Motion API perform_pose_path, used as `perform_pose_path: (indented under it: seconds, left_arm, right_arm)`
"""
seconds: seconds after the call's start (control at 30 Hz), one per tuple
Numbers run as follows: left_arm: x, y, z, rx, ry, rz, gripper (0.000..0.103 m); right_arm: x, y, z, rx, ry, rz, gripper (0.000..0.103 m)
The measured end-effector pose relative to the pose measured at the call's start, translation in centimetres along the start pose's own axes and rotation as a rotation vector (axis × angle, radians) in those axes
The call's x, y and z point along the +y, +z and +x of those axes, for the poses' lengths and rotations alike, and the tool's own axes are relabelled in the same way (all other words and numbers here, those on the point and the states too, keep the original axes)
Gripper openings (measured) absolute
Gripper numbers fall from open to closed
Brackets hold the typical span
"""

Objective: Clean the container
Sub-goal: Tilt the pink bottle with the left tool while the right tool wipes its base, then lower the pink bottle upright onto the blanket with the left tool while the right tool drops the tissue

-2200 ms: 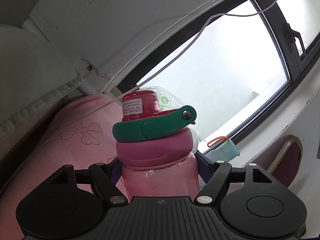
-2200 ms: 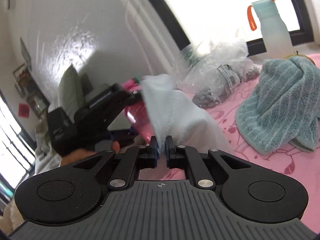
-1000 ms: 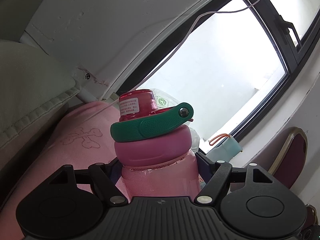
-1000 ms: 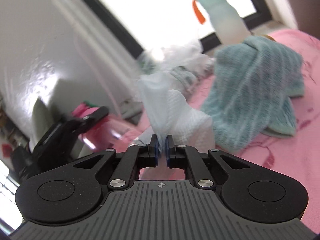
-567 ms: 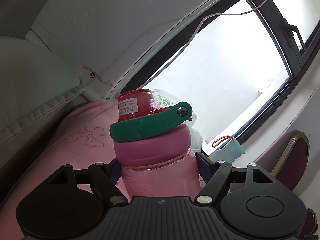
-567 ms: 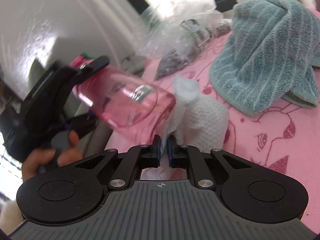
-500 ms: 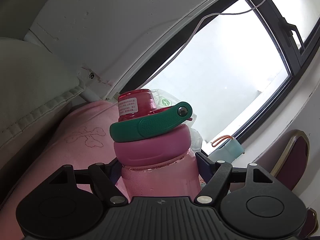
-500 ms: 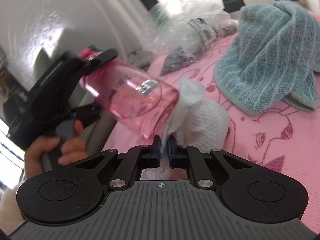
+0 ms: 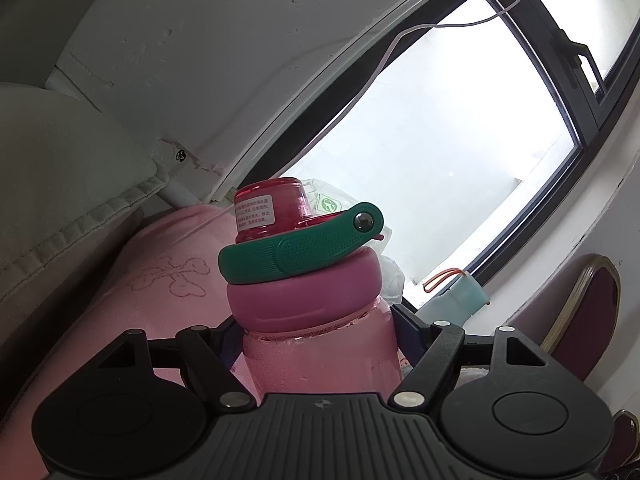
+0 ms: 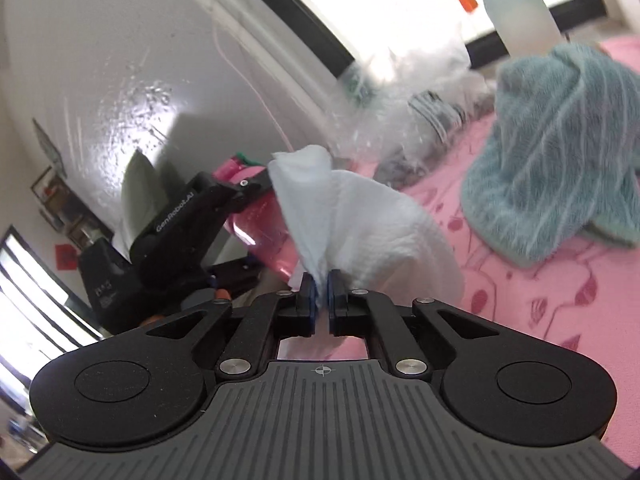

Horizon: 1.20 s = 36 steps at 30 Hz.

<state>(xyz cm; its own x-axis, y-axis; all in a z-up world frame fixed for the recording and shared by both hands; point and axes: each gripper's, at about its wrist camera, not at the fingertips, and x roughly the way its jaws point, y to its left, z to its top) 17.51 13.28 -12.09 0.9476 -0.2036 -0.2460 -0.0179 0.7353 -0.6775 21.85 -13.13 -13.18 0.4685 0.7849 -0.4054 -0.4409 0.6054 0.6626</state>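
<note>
Gripping item one: your left gripper [image 9: 318, 334] has its jaws pressed against both sides of the pink bottle [image 9: 320, 352], just under the lid, holding it clear of the bed.

- Bottle lid [image 9: 304, 294]: darker pink, screwed on, with a green carry strap [image 9: 296, 254] lying around its top and a translucent red spout cap [image 9: 270, 210] bearing a white printed label.
- Seen from your right wrist, the bottle [image 10: 266, 236] is tilted, its base towards the right gripper and its lid end [image 10: 230, 168] away, with the left gripper [image 10: 240, 196] clamped on it.

Item two: your right gripper [image 10: 320, 294] has its jaws drawn nearly together, pinching a white paper towel [image 10: 360, 220].

- Towel: bunched, rising from the fingers, one fold standing in front of the bottle's lower body. Contact between towel and bottle cannot be confirmed through the blur.

Surroundings, outward:
- Pink bedspread [image 10: 540, 292] with darker pink printed figures, beneath both grippers.
- Teal striped towel [image 10: 560, 152], heaped on the bedspread to the right.
- Crumpled clear plastic bag [image 10: 420, 80], near the wall behind the paper towel.
- Pale blue bottle with orange loop [image 10: 516, 4], upright at the window [image 9: 440, 140].
- Dark red chair with gold frame [image 9: 580, 312], right edge of the left-wrist view.
- Cream cushion [image 9: 60, 168], left of the bottle.
</note>
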Motion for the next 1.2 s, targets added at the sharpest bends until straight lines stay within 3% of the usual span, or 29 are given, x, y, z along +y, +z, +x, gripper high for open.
perform_pose_path:
  seconds: [0.13,0.3,0.4,0.5,0.57,0.7,0.77,0.87,0.97,1.03,1.13,1.2]
  left_arm:
    - [0.0,-0.1,0.1,0.001,0.002,0.001,0.073]
    - [-0.2,0.0,0.4,0.000,0.005,0.004,0.073]
    - [-0.4,0.2,-0.1,0.004,-0.003,0.013,0.073]
    - [-0.6,0.2,-0.4,0.005,-0.010,0.036,0.073]
    - [-0.8,0.2,-0.5,0.004,-0.010,0.048,0.073]
    - [-1.2,0.1,-1.0,0.001,-0.015,0.084,0.073]
    - [-1.9,-0.1,-1.3,-0.006,-0.017,0.128,0.073]
    - [-3.1,-0.7,-1.6,-0.019,-0.020,0.218,0.073]
    - [-4.9,-1.8,-2.1,-0.036,-0.028,0.360,0.073]
    - [-6.5,-2.9,-2.1,-0.047,-0.031,0.486,0.073]
    - [-9.2,-5.1,-1.6,-0.054,-0.037,0.680,0.073]
    - [-10.4,-6.5,-1.3,-0.016,-0.063,0.752,0.072]
  right_arm:
    - [-0.4,-0.5,0.6,0.061,-0.134,-0.034,0.008]
    - [-1.1,0.0,1.2,0.002,-0.163,0.009,0.008]
    - [-2.4,0.3,2.2,-0.023,-0.166,0.124,0.008]
    - [-3.3,0.0,3.7,0.012,-0.148,0.217,0.011]
    - [-3.2,0.0,3.8,0.025,-0.149,0.212,0.011]
    - [-3.6,-0.3,2.7,0.111,-0.065,0.226,0.011]
    - [-3.5,-0.4,0.8,0.088,-0.048,0.193,0.011]
    - [-4.5,-0.2,-2.3,-0.062,-0.016,0.227,0.011]
    - [-5.5,0.1,-5.4,-0.213,0.015,0.262,0.011]
    - [-6.4,0.0,-6.8,-0.292,-0.020,0.305,0.011]
    - [-7.0,0.0,-7.7,-0.346,-0.033,0.334,0.011]
    - [-7.0,0.0,-7.8,-0.344,-0.060,0.320,0.011]
